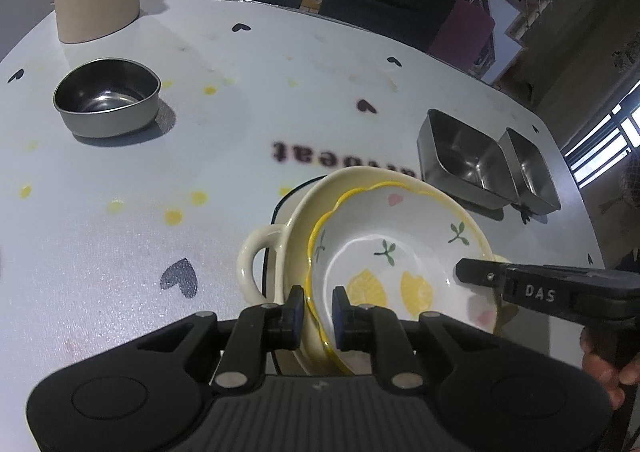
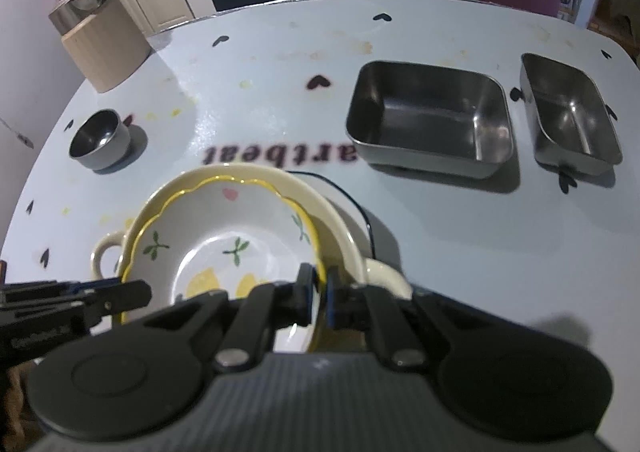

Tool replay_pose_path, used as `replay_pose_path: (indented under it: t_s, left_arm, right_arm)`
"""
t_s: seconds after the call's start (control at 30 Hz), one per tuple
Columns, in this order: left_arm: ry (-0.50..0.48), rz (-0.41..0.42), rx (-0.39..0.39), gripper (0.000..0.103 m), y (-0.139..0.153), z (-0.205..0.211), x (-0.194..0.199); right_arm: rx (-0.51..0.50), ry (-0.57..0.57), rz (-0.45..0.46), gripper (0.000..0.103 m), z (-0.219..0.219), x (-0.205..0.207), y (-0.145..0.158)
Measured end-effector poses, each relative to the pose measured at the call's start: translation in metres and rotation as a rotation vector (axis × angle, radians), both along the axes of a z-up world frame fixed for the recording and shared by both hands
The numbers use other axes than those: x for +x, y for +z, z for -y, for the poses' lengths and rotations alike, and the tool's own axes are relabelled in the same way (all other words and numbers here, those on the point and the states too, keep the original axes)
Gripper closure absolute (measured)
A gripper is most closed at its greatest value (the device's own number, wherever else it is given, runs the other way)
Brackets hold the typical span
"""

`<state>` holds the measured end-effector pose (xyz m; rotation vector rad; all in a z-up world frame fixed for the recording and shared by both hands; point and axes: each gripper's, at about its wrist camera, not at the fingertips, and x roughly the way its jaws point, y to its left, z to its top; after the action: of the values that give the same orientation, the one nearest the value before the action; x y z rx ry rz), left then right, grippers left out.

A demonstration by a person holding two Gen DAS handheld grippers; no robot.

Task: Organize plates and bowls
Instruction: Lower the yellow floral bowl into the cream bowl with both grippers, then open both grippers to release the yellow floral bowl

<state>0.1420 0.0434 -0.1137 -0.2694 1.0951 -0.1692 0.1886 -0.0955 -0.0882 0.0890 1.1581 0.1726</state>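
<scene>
The lemon-print bowl (image 1: 396, 252), clenched at opposite rims by my left hand-held gripper (image 1: 318, 308) and right hand-held gripper (image 2: 320, 292), could slip and chip the cream handled dish (image 1: 288, 228) beneath.

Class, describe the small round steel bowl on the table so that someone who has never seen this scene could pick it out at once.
Start from the pale table printed with small hearts, then find the tall beige holder near its far corner. Nearer than the holder, standing alone, is the small round steel bowl. Unlike the two rectangular steel trays across the table, it is round, and unlike the lemon-painted bowl, it is plain metal.
</scene>
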Motion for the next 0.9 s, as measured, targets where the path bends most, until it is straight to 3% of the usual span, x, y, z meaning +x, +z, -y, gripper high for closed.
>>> replay_pose_path:
  t_s: [0.4, 0.57, 0.67, 0.73, 0.77, 0.83, 0.9]
  left_arm:
    - [0.006, 0.004, 0.008, 0.087, 0.002, 0.000, -0.001]
    - [0.009, 0.005, 0.016, 0.087, 0.004, 0.001, -0.002]
    - [0.004, 0.002, 0.023, 0.085, 0.007, 0.003, -0.004]
    - [0.005, 0.000, 0.015, 0.080, 0.009, 0.002, -0.006]
    - [0.004, 0.000, 0.010, 0.077, 0.010, 0.002, -0.007]
    - [0.002, 0.009, 0.013, 0.066, 0.015, 0.003, -0.011]
    - [0.001, 0.044, 0.021, 0.039, 0.024, 0.004, -0.018]
  right_arm:
    - [0.016, 0.001, -0.018, 0.094, 0.002, 0.001, -0.004]
    - [-0.020, 0.064, -0.023, 0.092, -0.003, 0.001, -0.006]
    - [0.001, 0.091, -0.022, 0.071, -0.004, -0.002, -0.004]
    - [0.042, 0.111, -0.006, 0.043, -0.005, -0.006, 0.002]
    - [0.046, 0.126, 0.007, 0.038, -0.006, -0.009, 0.006]
    - [0.021, 0.151, 0.041, 0.027, -0.008, -0.016, 0.015]
    - [-0.019, 0.155, 0.077, 0.022, -0.009, -0.022, 0.024]
